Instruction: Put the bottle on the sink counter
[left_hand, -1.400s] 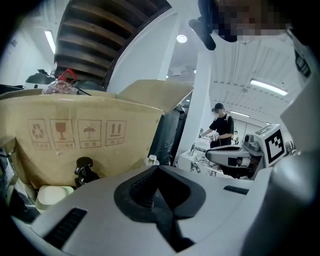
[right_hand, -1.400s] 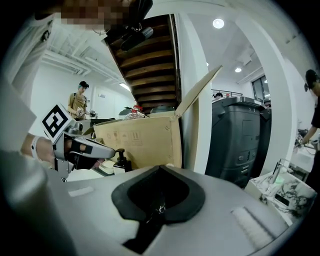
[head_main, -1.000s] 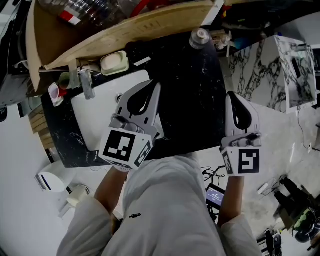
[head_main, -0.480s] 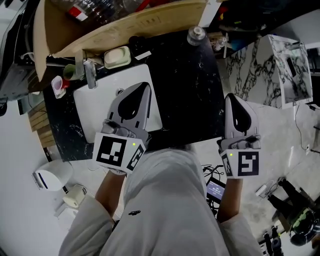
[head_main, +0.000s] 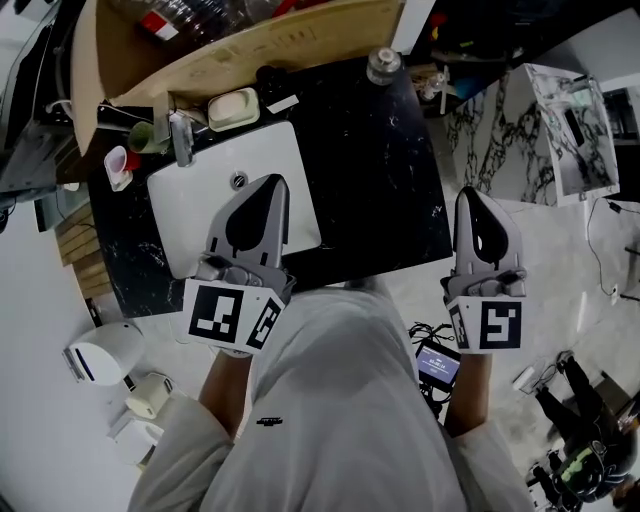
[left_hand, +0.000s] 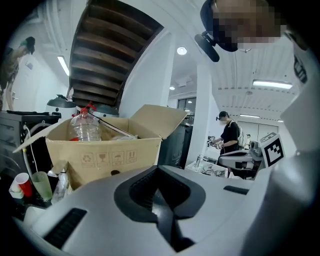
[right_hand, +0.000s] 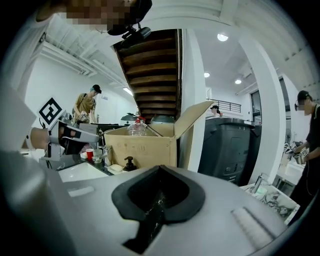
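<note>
The bottle (head_main: 381, 66) stands upright on the far right corner of the black sink counter (head_main: 375, 180), its cap toward the camera, just below the rim of the cardboard box (head_main: 250, 50). No gripper is near it. It stood on this same corner a second ago.

The grippers have changed place: both have drawn back toward the person. The left gripper (head_main: 270, 185) earlier reached to the right edge of the white basin (head_main: 200, 200), with its marker cube above the counter's near edge. Now its tip lies over the basin's near right part and the cube hangs clear of the counter, in front of the person's pale clothing. The right gripper (head_main: 472, 198) has pulled back less and sits just off the counter's right edge, over the pale floor.

Both grippers are empty. In the left gripper view the dark pads meet in a closed seam, and the right gripper view shows the same — jaws together, nothing between them.

At the back left of the basin are the faucet (head_main: 180, 138), a soap dish (head_main: 233, 108), a dark pump dispenser (head_main: 267, 78) and two cups (head_main: 128, 150). The left gripper view shows more clear bottles lying inside the cardboard box.
</note>
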